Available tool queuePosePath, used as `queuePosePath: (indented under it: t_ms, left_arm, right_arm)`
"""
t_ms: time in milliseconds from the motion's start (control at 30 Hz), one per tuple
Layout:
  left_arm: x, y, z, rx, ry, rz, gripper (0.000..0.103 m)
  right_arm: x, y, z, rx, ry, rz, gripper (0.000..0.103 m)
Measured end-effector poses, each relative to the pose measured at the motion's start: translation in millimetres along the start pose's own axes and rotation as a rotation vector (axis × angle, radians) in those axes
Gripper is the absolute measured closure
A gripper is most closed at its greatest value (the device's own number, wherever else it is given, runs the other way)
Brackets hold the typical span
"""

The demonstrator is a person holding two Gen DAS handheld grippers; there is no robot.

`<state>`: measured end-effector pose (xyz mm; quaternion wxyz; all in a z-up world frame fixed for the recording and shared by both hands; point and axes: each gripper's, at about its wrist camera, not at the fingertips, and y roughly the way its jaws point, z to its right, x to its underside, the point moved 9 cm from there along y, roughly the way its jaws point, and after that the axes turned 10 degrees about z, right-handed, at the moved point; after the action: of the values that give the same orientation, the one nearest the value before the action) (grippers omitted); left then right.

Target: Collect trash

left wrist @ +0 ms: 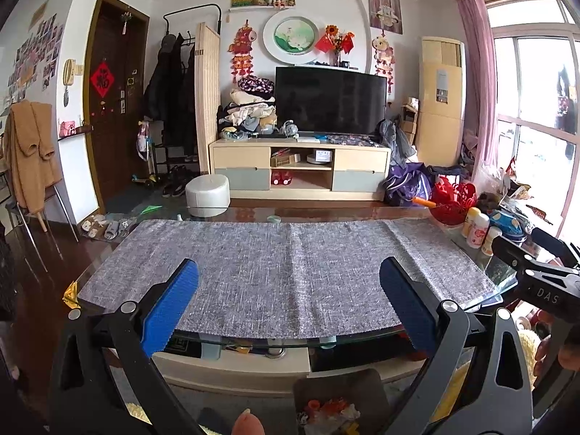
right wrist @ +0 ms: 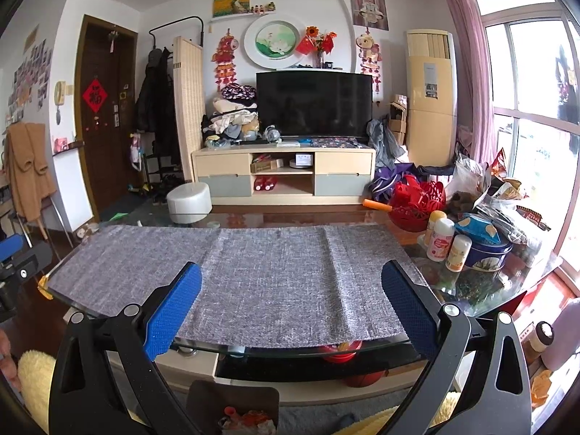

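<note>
My left gripper is open and empty, held over the near edge of a grey cloth mat on a glass coffee table. My right gripper is also open and empty over the same mat. Below the table's front edge a brown bin with red, orange and white scraps in it shows in the left wrist view and in the right wrist view. The right gripper's black body shows at the left view's right edge.
At the table's right end stand a red basket, white bottles, a blue tin and plastic bags with snack packets. A white stool, TV cabinet and TV lie beyond. A chair with a brown coat stands at left.
</note>
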<state>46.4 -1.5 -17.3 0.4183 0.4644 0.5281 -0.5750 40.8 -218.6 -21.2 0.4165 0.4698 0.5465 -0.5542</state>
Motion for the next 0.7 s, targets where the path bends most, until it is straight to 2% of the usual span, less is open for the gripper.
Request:
queuePosePath:
  t_ms: [133, 400, 633, 700]
  left_arm:
    - [1.2, -0.5, 5.1, 0.015, 0.02, 0.01, 0.008]
    - [0.9, -2.0, 5.1, 0.039, -0.004, 0.02, 0.008]
    - [-0.8, -0.3, 0.0, -0.017, 0.03, 0.024, 0.008]
    - [-0.6, 0.1, -0.8, -0.011, 0.023, 0.022, 0.008]
  right_arm:
    - [2.6, 3.8, 0.5, -0.005, 0.002, -0.007, 0.003]
    - [4.4, 4.9, 1.2, -0.007, 0.005, -0.01, 0.003]
    - [5.4, 6.2, -0.3, -0.008, 0.004, -0.013, 0.003]
    - [6.2, 6.0, -0.2, -0.008, 0.006, -0.013, 0.003]
